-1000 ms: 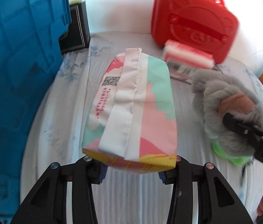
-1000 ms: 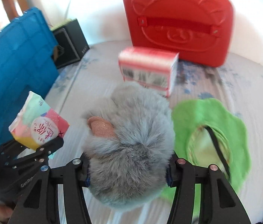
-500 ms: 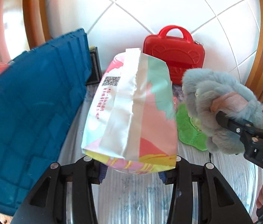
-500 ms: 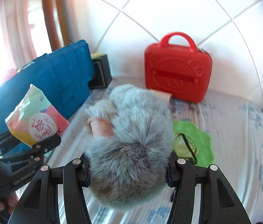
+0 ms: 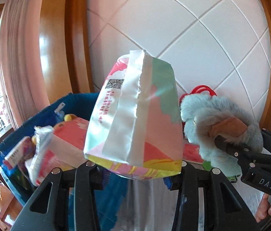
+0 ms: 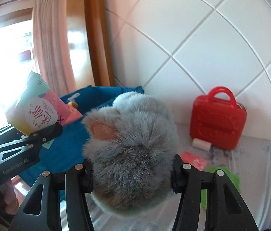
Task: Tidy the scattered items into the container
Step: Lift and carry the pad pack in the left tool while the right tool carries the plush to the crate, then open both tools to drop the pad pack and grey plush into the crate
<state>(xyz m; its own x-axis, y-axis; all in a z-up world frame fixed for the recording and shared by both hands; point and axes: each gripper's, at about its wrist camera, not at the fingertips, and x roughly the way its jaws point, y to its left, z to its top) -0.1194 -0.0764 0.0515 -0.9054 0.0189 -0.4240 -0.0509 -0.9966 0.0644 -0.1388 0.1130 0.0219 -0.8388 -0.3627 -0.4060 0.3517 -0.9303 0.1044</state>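
Observation:
My left gripper [image 5: 134, 170] is shut on a pastel tissue pack [image 5: 135, 119], held high in the air beside the blue fabric bin [image 5: 72, 101]. The bin holds several packets and a pink box. My right gripper [image 6: 132, 175] is shut on a grey plush toy [image 6: 133, 146] with a tan ear, lifted above the bed. In the right wrist view the tissue pack [image 6: 37, 111] and left gripper [image 6: 37, 134] hang over the bin [image 6: 100, 94] at left. In the left wrist view the plush [image 5: 218, 127] and right gripper [image 5: 231, 150] float at right.
A red toy case [image 6: 217, 119] stands against the white tiled wall. On the floral sheet [image 6: 258, 165] lie a small white roll [image 6: 201, 144], a red packet [image 6: 194, 160] and a green cloth [image 6: 229, 177]. Wooden frame and pink curtain [image 6: 48, 44] rise behind the bin.
Both grippers rose from the bed with their loads and tilted up. The bin's open top and its contents have come into view; the red case now looks small and far.

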